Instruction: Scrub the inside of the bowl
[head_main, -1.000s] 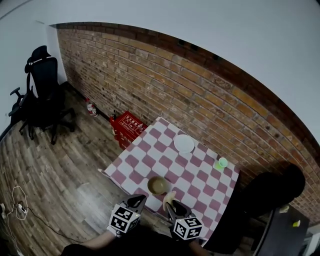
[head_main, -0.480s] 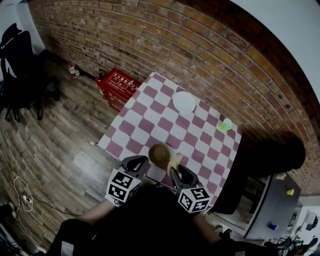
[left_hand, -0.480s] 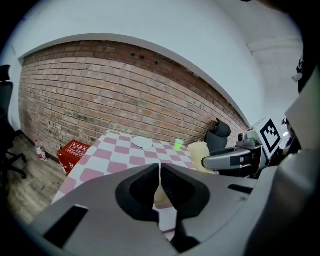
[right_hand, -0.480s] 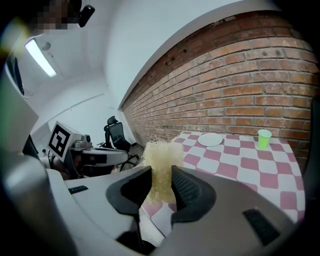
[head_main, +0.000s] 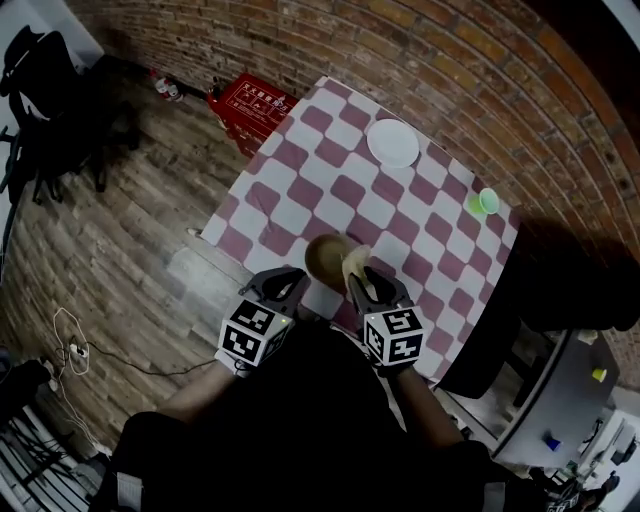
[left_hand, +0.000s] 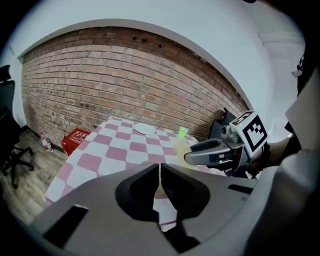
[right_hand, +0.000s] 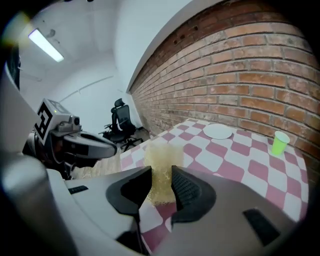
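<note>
A brown bowl (head_main: 322, 256) stands near the front edge of the checkered table (head_main: 330, 160). My right gripper (head_main: 365, 283) is shut on a yellow scrub sponge (head_main: 354, 264) that sits at the bowl's right rim; in the right gripper view the sponge (right_hand: 161, 167) sticks up between the jaws of my right gripper (right_hand: 161, 186). My left gripper (head_main: 284, 283) hovers at the table's front edge, just short of the bowl on its left. In its own view my left gripper (left_hand: 159, 181) has its jaws pressed together with nothing between them.
A white plate (head_main: 392, 142) lies at the table's far side and a green cup (head_main: 483, 202) near the far right corner. A red crate (head_main: 250, 100) stands on the wooden floor left of the table, and an office chair (head_main: 45, 110) farther left. A brick wall runs behind.
The head view has tilted down and closer. Both grippers have moved forward, and the sponge has gone from just short of the bowl to its right rim.
</note>
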